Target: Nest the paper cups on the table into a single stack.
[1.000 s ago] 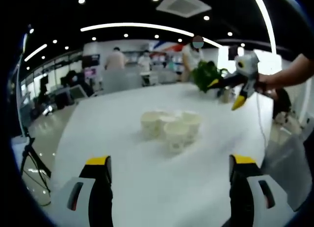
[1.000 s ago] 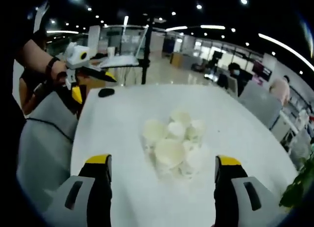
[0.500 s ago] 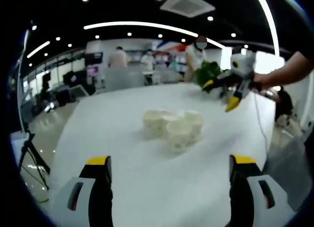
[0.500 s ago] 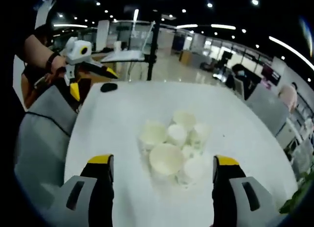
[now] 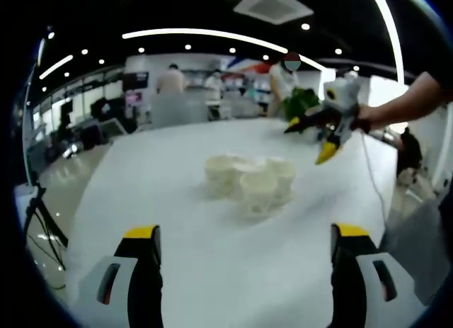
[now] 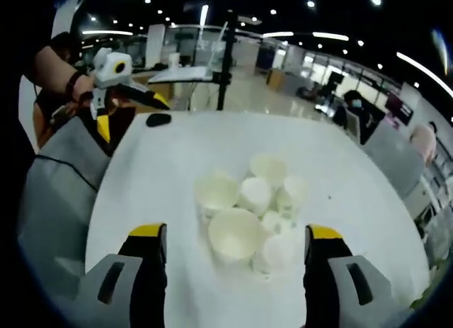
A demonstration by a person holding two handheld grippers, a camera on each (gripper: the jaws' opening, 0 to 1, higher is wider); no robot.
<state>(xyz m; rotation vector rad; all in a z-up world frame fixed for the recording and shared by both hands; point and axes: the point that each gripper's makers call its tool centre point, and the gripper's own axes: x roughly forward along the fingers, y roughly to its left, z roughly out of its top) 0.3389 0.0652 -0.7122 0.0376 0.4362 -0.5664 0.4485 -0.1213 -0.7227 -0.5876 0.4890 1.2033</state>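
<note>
I held my right gripper (image 6: 229,246) and left gripper (image 5: 244,246), jaws spread and empty, over the tabletop (image 6: 156,165), ready to nest the clustered paper cups (image 6: 251,211) at its centre.

No words, labels, brands or numbers can be read: the far wall signs at 12 o'clock are too blurred.

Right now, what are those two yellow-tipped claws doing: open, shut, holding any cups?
Left gripper: open, fingers wide apart, holding nothing.
Right gripper: open, holding nothing; the paper cups sit just ahead, untouched.
</note>
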